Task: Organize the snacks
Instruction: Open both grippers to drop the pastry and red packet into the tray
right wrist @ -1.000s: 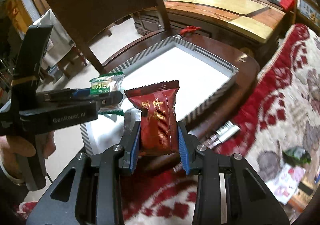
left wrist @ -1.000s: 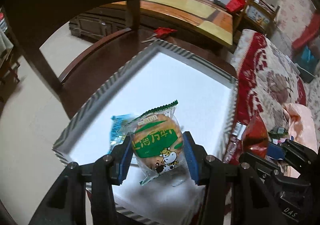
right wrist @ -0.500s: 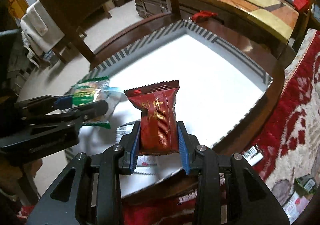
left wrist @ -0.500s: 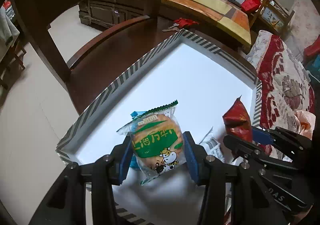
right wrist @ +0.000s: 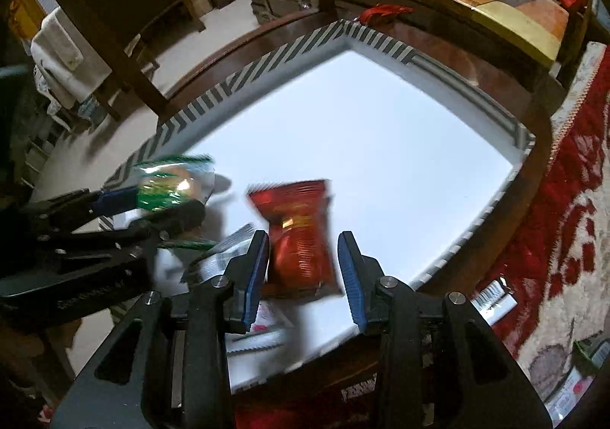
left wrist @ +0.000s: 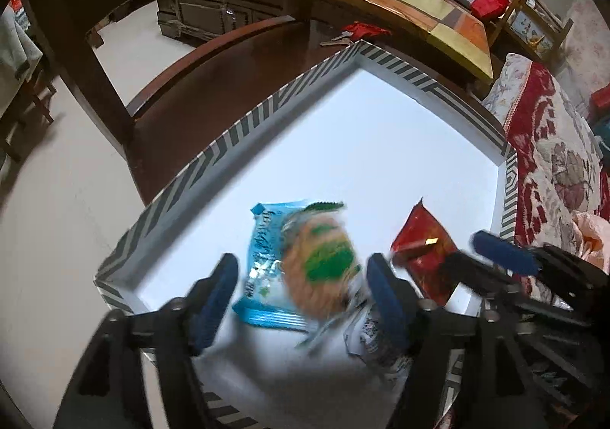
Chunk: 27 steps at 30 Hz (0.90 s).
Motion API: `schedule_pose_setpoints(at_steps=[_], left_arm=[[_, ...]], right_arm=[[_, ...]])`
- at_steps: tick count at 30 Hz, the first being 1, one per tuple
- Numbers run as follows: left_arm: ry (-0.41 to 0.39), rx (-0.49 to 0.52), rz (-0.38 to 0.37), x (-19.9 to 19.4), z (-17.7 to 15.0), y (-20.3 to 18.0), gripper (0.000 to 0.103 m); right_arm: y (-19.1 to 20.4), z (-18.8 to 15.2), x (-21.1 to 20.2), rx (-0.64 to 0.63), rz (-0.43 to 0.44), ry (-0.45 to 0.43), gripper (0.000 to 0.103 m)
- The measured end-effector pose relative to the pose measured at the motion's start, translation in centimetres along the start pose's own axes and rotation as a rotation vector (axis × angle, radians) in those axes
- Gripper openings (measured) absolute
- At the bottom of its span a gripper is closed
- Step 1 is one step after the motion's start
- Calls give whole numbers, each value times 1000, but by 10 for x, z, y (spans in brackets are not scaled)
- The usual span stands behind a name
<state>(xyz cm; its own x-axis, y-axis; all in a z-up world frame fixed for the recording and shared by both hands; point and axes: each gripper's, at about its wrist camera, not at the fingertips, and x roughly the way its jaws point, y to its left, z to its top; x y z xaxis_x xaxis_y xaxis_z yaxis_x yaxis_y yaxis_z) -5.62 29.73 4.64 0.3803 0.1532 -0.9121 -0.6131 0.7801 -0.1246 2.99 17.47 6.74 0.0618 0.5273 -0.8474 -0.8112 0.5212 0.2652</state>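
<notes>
while both grippers hang over the near corner of the white tray (left wrist: 381, 132), each has just been letting its jaws out.

left gripper (left wrist: 301, 295): jaws have just been opening and now stand wide, clear gaps on both sides of the green cracker packet (left wrist: 324, 265). packet is blurred, lying over a blue packet (left wrist: 263, 257) on the tray floor, at about 12 o'clock from the fingertips. no pad presses on it.

right gripper (right wrist: 301, 272): jaws have just been opening a little. the red snack packet (right wrist: 301, 234) sits between them, blurred; left pad is at or just beside its edge, right pad stands apart from it. not gripped as far as the frame shows. in the left wrist view this red packet (left wrist: 423, 250) is at 3 o'clock of the green one, near the tray's right wall.

a silver-white wrapper (left wrist: 377, 337) lies at 5 o'clock of the green packet. tray rim is striped grey and white; tray rests on a dark wooden chair seat (left wrist: 213, 86).
</notes>
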Motion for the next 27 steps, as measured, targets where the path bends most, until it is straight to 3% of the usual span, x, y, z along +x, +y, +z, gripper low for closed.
schedule_pose_setpoints(at_steps=[2,5,8,13,19,25,27], left_arm=[[-12,1,5,-4,-1,0,78],[-45,-7,3,-13,-1,0,83],[-74,-19,-11,-21,-2,-1,86],[-59,-4,-46,-23,-5,-9,86],[-44,2,-59,-21,-8,-11,86],[-25,9,-67,-17,-11,-15,86],[-21,9,-69,-17,-12,-15,86]], right_arm=[[-5,-3,-17,16,13,-43,37],[-24,-16,-48,40,-11,-86,51],[-54,-39,-68,124,-59,-88,52],[-82,-71,-58,217,-54,-25,52],[-99,-80,-43,302,-3,-38,52],[-103,-67,-22,317,20,-45,44],[-103,-61,-13,307,-5,-34,35]])
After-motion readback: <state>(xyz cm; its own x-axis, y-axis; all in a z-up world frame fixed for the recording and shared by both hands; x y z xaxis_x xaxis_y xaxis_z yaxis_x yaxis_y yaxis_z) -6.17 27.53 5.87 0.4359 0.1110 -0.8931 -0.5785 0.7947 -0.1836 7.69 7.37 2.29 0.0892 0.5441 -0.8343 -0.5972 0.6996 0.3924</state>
